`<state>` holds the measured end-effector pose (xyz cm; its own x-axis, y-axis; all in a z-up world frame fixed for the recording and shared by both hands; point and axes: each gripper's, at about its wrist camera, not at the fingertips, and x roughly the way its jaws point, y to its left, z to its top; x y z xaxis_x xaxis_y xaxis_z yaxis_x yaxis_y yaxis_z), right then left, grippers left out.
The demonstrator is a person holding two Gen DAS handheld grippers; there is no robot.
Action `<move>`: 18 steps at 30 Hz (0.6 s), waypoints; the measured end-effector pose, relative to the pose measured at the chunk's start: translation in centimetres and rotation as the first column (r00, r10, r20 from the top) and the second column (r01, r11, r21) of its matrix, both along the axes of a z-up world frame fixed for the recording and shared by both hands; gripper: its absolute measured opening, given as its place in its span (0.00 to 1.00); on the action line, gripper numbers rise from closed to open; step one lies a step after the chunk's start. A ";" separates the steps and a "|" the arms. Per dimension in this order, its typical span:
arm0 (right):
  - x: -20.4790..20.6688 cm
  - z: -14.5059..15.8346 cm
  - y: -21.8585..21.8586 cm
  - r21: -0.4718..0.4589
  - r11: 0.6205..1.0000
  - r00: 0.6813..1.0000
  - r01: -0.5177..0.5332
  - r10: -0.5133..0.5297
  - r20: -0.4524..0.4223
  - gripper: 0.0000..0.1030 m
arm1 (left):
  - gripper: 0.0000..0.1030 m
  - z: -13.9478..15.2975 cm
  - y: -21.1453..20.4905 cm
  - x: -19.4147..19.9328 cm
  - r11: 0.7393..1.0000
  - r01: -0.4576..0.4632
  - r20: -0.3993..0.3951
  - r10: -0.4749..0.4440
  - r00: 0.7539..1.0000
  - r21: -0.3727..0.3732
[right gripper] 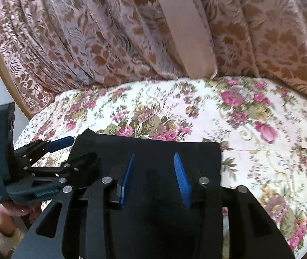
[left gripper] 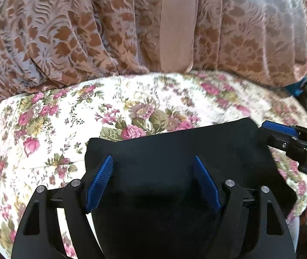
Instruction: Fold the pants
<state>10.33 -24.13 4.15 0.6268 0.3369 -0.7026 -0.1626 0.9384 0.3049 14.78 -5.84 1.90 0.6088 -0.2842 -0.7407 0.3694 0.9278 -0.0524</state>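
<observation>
— Grippers? 
— Left gripper [left gripper: 153, 181] tilts downward, jaws wide apart, pinching nothing. Right gripper [right gripper: 154, 176] alongside, jaws narrower, also parted.
— Hands? 
— One hand [right gripper: 17, 212] grips the left handle.

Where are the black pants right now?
The black pants lie folded on the floral bedspread, low in both wrist views, under the left gripper and right gripper.

Folded pants [left gripper: 175, 151] lie on the bedspread [left gripper: 56, 118], directly beneath and ahead of both grippers. Left gripper [left gripper: 153, 181] sits over the pants' left part; right gripper [right gripper: 154, 177] over the right part, just beside it. Bedspread extends past the pants to either side and ahead. Curtain [left gripper: 77, 32] hangs behind the bed's far edge, well beyond the fingertips.
</observation>
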 end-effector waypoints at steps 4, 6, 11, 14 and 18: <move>2.2 -2.9 0.1 -0.081 0.996 0.998 0.037 -0.041 -0.038 0.36 | 0.74 -2.3 -0.5 2.0 0.999 -0.031 -0.039 0.032 0.999 0.042; 2.6 -4.2 -0.3 -0.081 0.996 0.997 0.048 -0.053 -0.052 0.35 | 0.80 -3.3 -0.7 2.6 0.998 -0.037 -0.041 0.039 0.998 0.052; 2.5 -6.7 -1.2 -0.041 0.996 0.997 0.075 -0.076 -0.024 0.34 | 0.85 -5.1 -0.6 4.2 0.999 -0.052 -0.094 0.052 0.994 0.002; 2.9 -7.2 -1.3 -0.033 0.995 0.996 0.090 -0.091 -0.022 0.34 | 0.86 -5.7 -0.6 4.8 0.999 -0.052 -0.109 0.050 0.993 -0.008; 3.2 -7.6 -1.3 -0.031 0.995 0.995 0.098 -0.099 -0.015 0.34 | 0.87 -6.1 -0.6 5.1 0.998 -0.061 -0.110 0.059 0.992 -0.023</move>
<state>13.51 -25.40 -3.46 0.6442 0.2528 -0.7219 -0.0639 0.9583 0.2786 19.89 -6.44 -4.20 0.5414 -0.2698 -0.7963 0.3039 0.9459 -0.1139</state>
